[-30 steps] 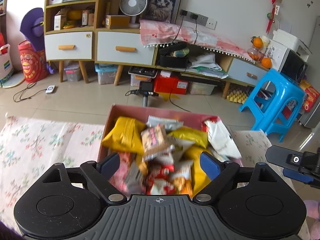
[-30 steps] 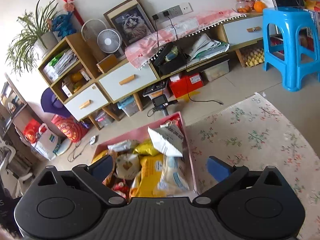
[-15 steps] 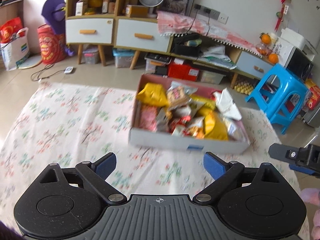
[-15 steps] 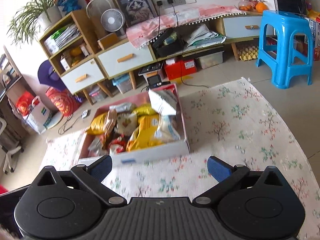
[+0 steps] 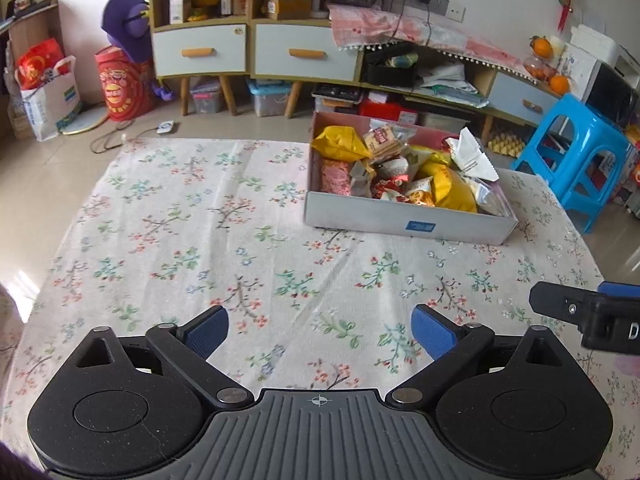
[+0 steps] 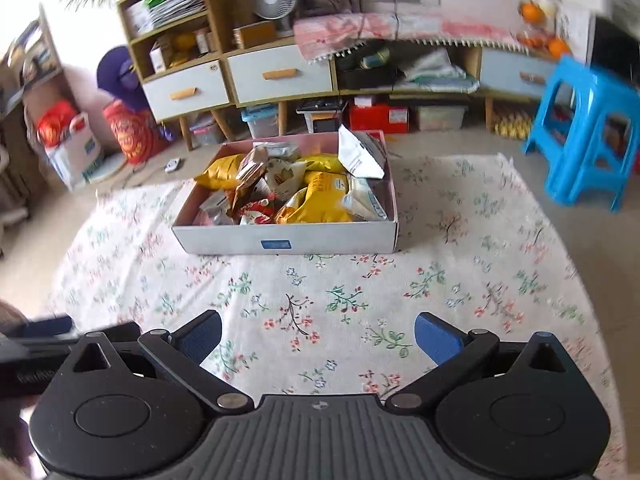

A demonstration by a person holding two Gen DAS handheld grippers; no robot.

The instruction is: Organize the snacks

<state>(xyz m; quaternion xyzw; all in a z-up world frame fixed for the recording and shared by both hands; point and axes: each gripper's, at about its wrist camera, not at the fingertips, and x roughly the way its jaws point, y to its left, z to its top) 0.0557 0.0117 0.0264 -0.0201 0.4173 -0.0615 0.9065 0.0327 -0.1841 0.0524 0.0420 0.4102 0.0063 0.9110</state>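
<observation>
Two grippers: your left gripper (image 5: 320,330) and right gripper (image 6: 318,332) both hang spread wide over the flowered cloth (image 5: 208,240), nothing between the blue pads; the left's jaws have just been opening.
Snack box (image 5: 404,222): it sits on the cloth's far side, right of centre in your left view, well apart from both grippers.
Snacks (image 6: 304,192): packets heaped inside, a white bag (image 6: 358,156) jutting above the rim.
Open room: bare cloth lies between you and the box's near wall, and wide to its left.
Edges: blue stool (image 5: 576,164) stands just beyond the cloth's right edge; cabinet (image 5: 256,52) behind.
</observation>
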